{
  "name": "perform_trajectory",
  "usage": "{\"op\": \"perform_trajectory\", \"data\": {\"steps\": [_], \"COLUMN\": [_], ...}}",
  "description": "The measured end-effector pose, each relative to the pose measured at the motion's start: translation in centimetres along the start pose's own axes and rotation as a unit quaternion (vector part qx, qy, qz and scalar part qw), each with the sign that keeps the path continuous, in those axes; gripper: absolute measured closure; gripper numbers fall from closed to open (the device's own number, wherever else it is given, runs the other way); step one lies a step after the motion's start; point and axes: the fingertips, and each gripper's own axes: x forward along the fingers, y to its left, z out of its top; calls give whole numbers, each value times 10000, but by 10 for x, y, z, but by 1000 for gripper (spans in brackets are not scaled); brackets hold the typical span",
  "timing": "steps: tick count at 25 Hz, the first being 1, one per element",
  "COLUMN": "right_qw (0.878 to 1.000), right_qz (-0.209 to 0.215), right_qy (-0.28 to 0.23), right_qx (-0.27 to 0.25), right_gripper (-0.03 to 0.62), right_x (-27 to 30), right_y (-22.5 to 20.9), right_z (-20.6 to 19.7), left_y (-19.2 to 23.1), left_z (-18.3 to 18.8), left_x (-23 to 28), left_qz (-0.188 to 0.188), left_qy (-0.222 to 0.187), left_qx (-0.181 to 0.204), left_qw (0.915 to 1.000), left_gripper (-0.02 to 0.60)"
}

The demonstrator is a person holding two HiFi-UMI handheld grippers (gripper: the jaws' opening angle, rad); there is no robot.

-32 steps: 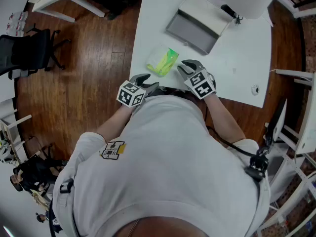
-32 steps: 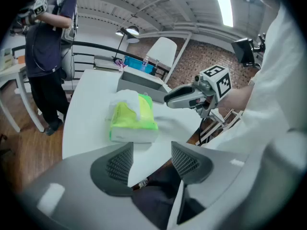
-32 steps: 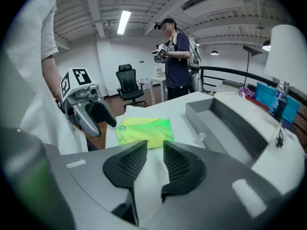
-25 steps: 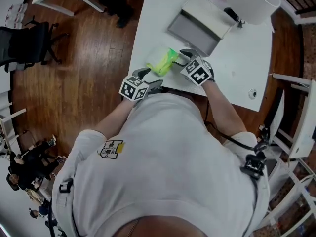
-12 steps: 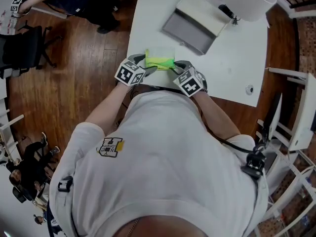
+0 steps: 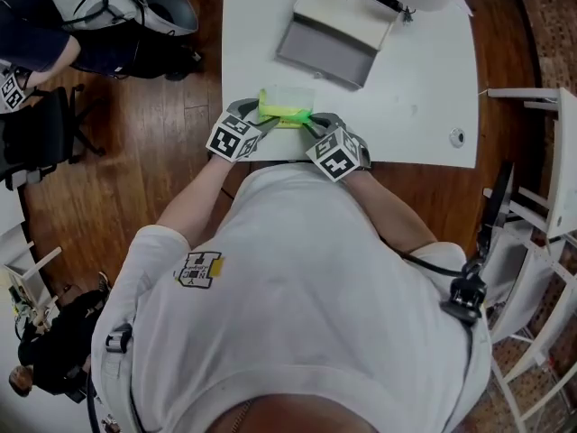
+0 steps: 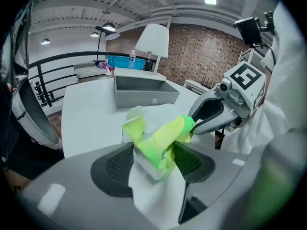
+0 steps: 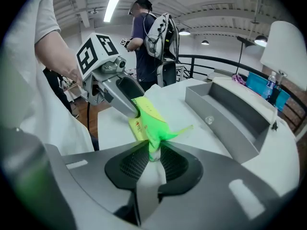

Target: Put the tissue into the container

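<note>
Grey container (image 6: pixel 317 59), tissue pack (image 6: pixel 285 109) outside it

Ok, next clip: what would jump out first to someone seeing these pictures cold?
The bright green tissue pack stands out, held at the near edge of the white table. The left gripper and the right gripper are closing their jaws on its two ends. Behind it on the table sits the open grey container.
</note>
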Motion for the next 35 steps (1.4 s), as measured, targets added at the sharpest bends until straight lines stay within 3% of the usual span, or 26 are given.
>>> {"op": "perform_trajectory", "data": {"steps": [8,14,21,27,35], "right_qw": [9977,9876,9793,9803,9867], "right_qz": [-566,-1417,-1872,-1827,-1374], "right_qy": [-300,-549,-617,-412,67], "right_qx": [228,404,453,622,863], "right_gripper": [539,542,543,542,540], "right_x": [-31,-68,-86,-76,-38], "right_y": [-16,-61,-126,-171,-174], "right_z": [15,41,54,52,28], "left_y": [-9,-9,0,14,28], "left_z": [45,116,183,212,186], "left_x": [-11,-9,20,54,89], "left_qz": [-182,-410,-441,-437,-652], "left_qy": [-346,-820,-985,-727,25], "left_qx": [619,1144,1451,1552,1440], "left_qw": [9973,9892,9835,9842,9874], "left_gripper": [325,325,325,325,325]}}
